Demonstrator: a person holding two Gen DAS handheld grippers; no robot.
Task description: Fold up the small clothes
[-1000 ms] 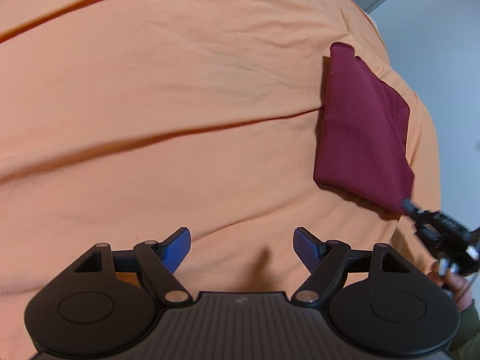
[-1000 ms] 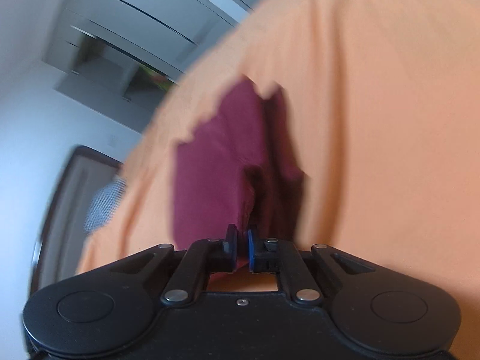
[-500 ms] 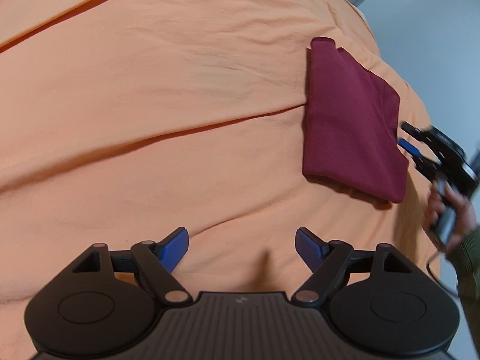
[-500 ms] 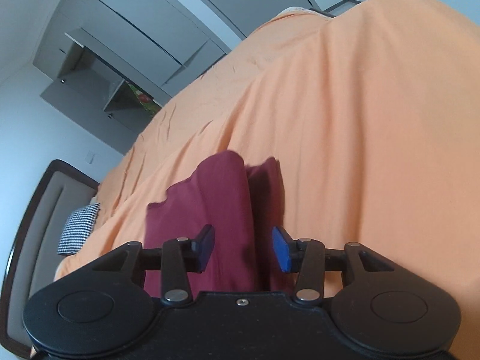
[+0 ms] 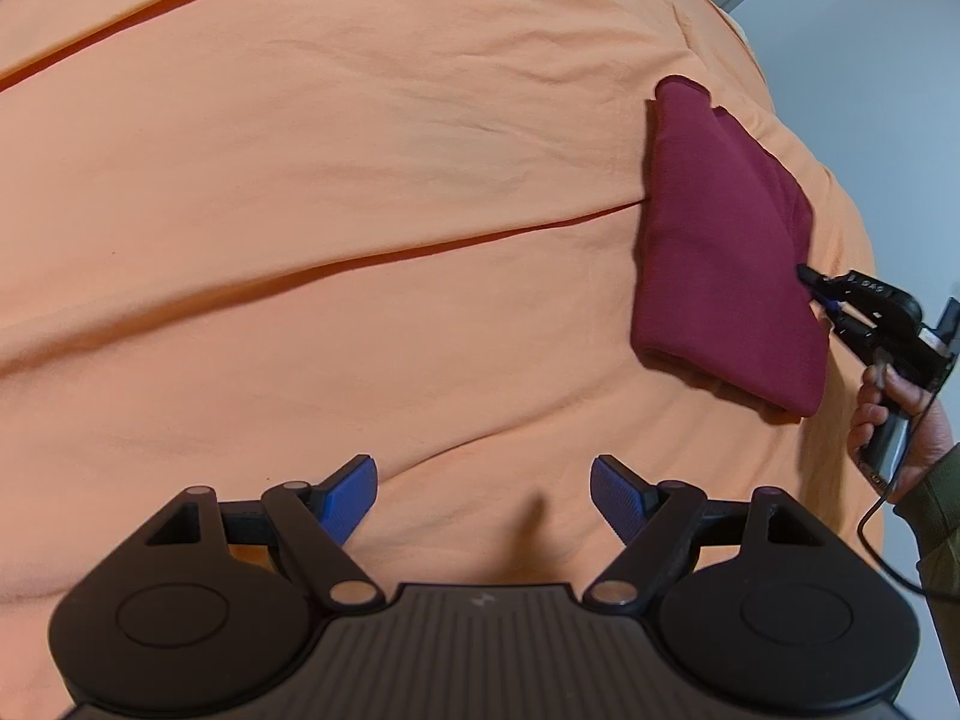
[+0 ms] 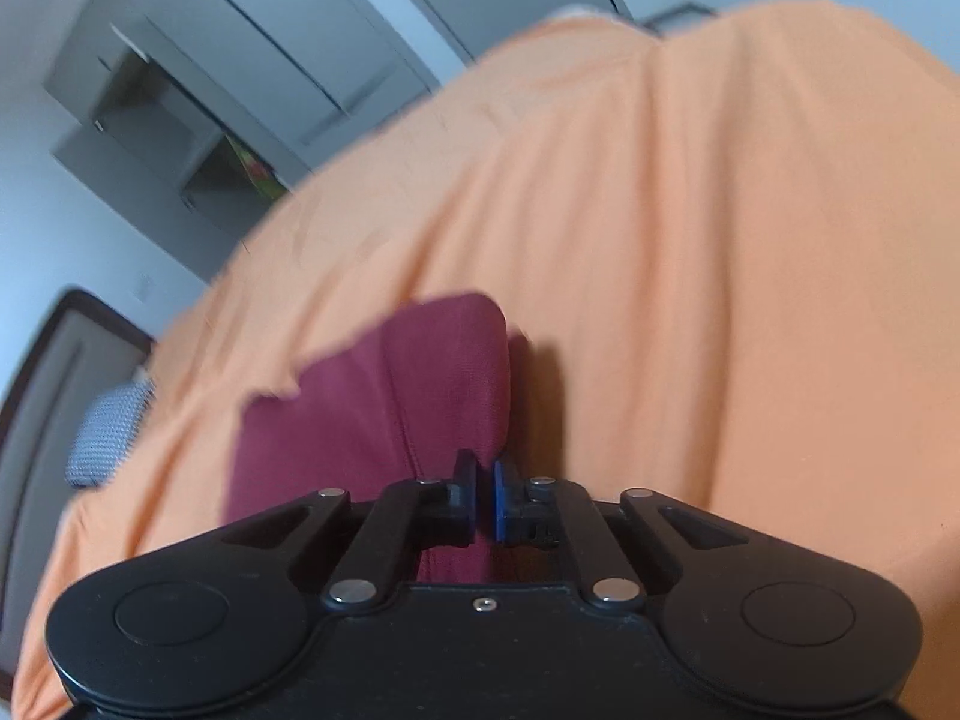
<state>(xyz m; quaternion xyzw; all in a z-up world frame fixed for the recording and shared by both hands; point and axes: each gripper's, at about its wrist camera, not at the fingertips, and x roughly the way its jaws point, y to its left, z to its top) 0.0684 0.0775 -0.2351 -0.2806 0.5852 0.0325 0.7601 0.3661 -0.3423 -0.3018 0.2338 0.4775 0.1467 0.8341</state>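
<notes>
Maroon folded garment lies on the orange bedsheet near the bed's right edge. My right hand-held gripper has just been closing; its jaws sit nearly together on the garment's near edge, and in the right wrist view cloth fills the narrow gap, so I read it as pinched. My left hand-held gripper hangs wide open over bare sheet, well apart from the garment, holding nothing.

Step, I judge: a late fold or repositioning. Next move needs the edge lifted and carried across without dragging the stack loose.

Writing: small letters on the right gripper body, too small to read. No brand legible.
</notes>
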